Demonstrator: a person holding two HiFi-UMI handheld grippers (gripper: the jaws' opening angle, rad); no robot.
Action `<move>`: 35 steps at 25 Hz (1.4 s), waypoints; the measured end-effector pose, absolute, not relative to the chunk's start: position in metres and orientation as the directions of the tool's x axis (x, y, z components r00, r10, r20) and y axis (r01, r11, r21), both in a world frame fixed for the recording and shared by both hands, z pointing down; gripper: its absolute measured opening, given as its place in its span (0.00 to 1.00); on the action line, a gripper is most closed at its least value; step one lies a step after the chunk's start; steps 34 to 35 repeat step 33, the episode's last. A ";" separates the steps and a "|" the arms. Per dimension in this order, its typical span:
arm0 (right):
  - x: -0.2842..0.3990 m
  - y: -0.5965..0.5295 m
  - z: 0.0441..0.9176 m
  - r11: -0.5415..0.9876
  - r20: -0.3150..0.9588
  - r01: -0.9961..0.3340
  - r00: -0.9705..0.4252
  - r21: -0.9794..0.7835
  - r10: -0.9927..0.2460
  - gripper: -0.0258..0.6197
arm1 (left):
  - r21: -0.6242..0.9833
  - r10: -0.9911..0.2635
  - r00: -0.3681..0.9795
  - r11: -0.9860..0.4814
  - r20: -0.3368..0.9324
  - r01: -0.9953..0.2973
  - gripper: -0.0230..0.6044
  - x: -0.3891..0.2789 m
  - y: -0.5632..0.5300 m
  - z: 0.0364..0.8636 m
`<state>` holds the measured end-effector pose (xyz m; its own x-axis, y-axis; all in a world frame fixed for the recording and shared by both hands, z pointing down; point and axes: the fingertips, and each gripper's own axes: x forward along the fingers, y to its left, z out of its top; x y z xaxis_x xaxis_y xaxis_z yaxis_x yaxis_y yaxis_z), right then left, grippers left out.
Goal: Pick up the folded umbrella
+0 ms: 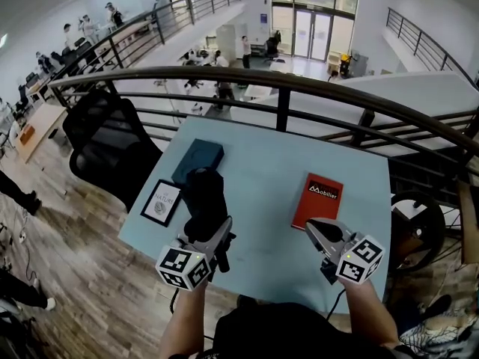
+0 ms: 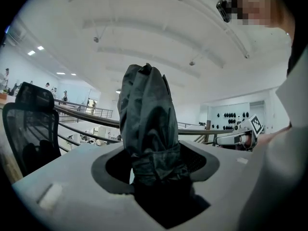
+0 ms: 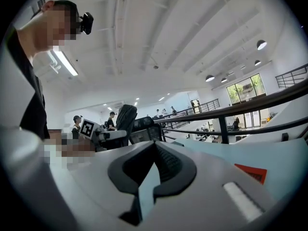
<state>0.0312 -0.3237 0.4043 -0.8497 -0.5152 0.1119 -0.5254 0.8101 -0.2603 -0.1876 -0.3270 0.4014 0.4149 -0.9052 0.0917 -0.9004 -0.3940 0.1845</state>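
Folded umbrella (image 1: 203,199) stands upright at lower left of centre in the head view, over the blue table (image 1: 262,170). The left gripper (image 1: 215,236) clamps its lower end. The right gripper (image 1: 316,229) is pinched together, empty. With so low a hold on soft fabric, the umbrella could slip or tip.

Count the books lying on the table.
3: dark blue book far left, white black-bordered book near left edge, red book on the right. The umbrella may hide more.
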 end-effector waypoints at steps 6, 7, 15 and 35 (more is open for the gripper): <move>0.041 -0.325 0.402 0.825 0.084 -0.511 -0.858 -0.240 -0.507 0.04 | 0.191 -0.901 0.422 -0.400 0.097 -0.897 0.50 -0.173 -0.332 0.400; 0.043 -0.325 0.401 0.826 0.080 -0.514 -0.856 -0.231 -0.511 0.04 | 0.192 -0.900 0.425 -0.402 0.097 -0.895 0.50 -0.169 -0.334 0.399; 0.053 -0.337 0.400 0.810 0.065 -0.538 -0.840 -0.233 -0.539 0.04 | 0.184 -0.897 0.433 -0.412 0.091 -0.893 0.50 -0.159 -0.342 0.393; 0.061 -0.333 0.400 0.802 0.061 -0.541 -0.837 -0.255 -0.544 0.04 | 0.208 -0.891 0.441 -0.415 0.103 -0.886 0.50 -0.151 -0.336 0.392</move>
